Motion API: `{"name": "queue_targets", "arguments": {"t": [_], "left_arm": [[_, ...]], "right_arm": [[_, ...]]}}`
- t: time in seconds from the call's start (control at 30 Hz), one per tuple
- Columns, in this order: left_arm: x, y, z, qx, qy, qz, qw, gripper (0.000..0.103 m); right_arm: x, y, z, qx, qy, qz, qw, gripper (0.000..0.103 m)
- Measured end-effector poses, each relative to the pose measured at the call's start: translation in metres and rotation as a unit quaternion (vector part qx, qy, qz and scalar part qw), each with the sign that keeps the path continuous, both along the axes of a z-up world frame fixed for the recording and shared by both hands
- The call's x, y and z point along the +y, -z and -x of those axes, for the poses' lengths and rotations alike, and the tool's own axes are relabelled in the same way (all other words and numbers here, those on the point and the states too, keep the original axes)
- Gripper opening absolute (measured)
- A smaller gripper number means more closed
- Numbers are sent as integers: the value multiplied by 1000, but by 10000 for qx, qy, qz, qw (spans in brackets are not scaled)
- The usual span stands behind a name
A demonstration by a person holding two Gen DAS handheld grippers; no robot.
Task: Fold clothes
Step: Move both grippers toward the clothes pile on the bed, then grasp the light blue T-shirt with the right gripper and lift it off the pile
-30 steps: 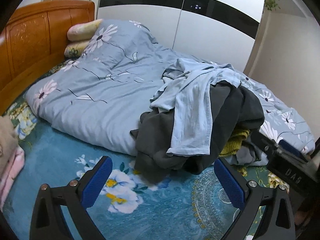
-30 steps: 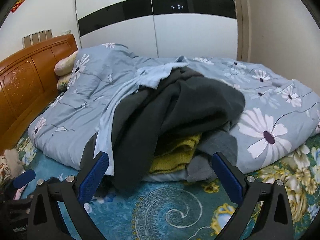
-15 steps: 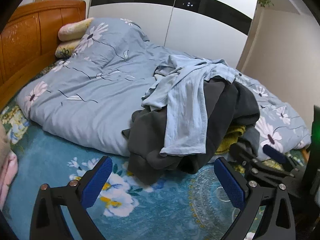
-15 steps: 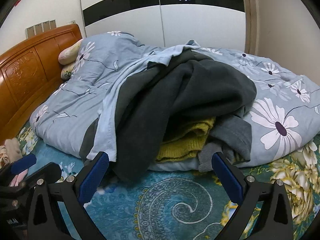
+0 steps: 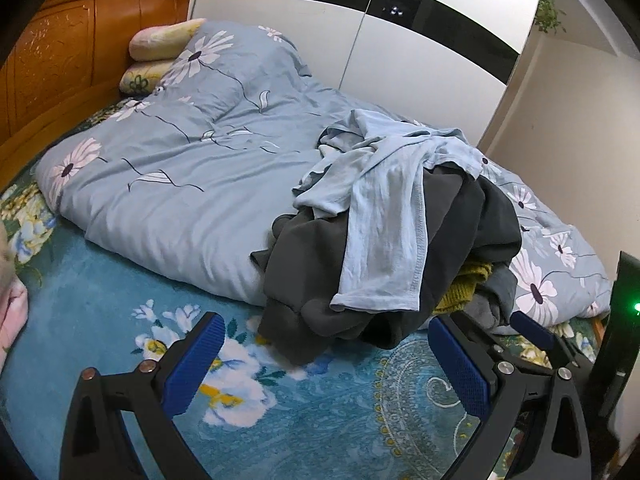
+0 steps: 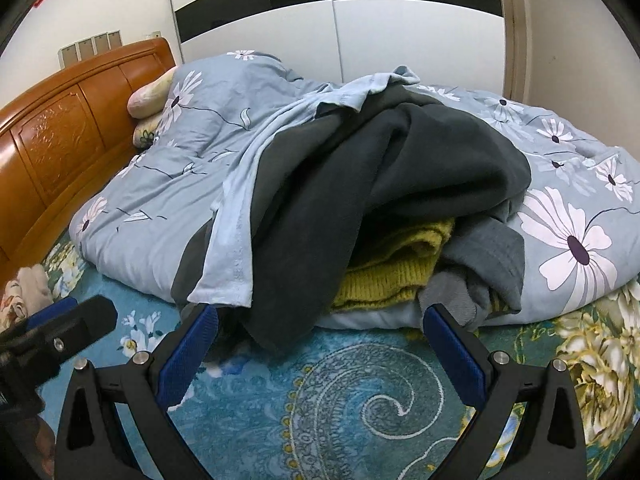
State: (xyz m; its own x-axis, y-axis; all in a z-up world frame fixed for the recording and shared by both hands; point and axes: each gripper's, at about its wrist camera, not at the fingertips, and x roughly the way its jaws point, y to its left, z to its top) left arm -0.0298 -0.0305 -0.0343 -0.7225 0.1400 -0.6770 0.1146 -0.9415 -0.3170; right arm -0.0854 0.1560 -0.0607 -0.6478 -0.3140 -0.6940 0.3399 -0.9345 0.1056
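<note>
Blue-padded and spread wide, the left gripper (image 5: 326,354) hung over the teal floral sheet (image 5: 120,280) at the bottom of its own view, holding nothing. Right of centre in that frame sat the heap of clothes (image 5: 384,248): a pale blue shirt (image 5: 384,232) draped over the top, a dark grey garment (image 5: 304,268) spilling down beneath it toward the lower middle, and a mustard knit (image 5: 468,284) peeking out at the heap's right edge. The heap's near edge sat just above the gap between the fingers, not touching them. Behind it, a grey-blue flowered duvet (image 5: 180,184) filled the middle left, with a wooden headboard (image 5: 60,60) in the upper left and a white wardrobe with a black band (image 5: 360,36) across the top.

Over in the right wrist view, the right gripper (image 6: 320,344) was also splayed wide and empty at the bottom of the frame. The same heap filled the centre, dark grey fabric on top, the mustard knit folded below it at centre right. The pale blue shirt's hem came down to just above the left finger (image 6: 188,352); contact I couldn't call. At the lower left edge, the other gripper's black body poked into view.
</note>
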Motion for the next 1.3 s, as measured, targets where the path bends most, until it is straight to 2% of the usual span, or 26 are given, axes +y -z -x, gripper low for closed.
{"name": "queue_targets", "arguments": {"t": [0.3,0.77,0.93,1.13,1.17,1.23,1.3], "left_arm": [[-9,9,1,-113,-123,104,9998,103],[-35,20,1,-144,-214,53,9997,103],[-47,28,-7,-148,-264,24,9995,103],[-70,37,-18,-157,-434,-79,9989,103],[-74,39,-20,-176,-479,-104,9986,103],[-83,44,-26,-219,-568,-176,9980,103],[-92,49,-32,-257,-649,-259,9972,103]], "right_arm": [[-12,-9,7,61,-149,-4,9999,103],[-60,-36,39,92,-472,-21,9988,99],[-73,-45,73,-37,-387,-67,9992,77],[-98,-56,120,-107,-384,-38,9992,62],[-101,-51,131,-239,-264,-45,9994,61],[-104,-43,153,-502,-20,-47,9987,48],[-100,-37,172,-720,313,185,9967,44]]}}
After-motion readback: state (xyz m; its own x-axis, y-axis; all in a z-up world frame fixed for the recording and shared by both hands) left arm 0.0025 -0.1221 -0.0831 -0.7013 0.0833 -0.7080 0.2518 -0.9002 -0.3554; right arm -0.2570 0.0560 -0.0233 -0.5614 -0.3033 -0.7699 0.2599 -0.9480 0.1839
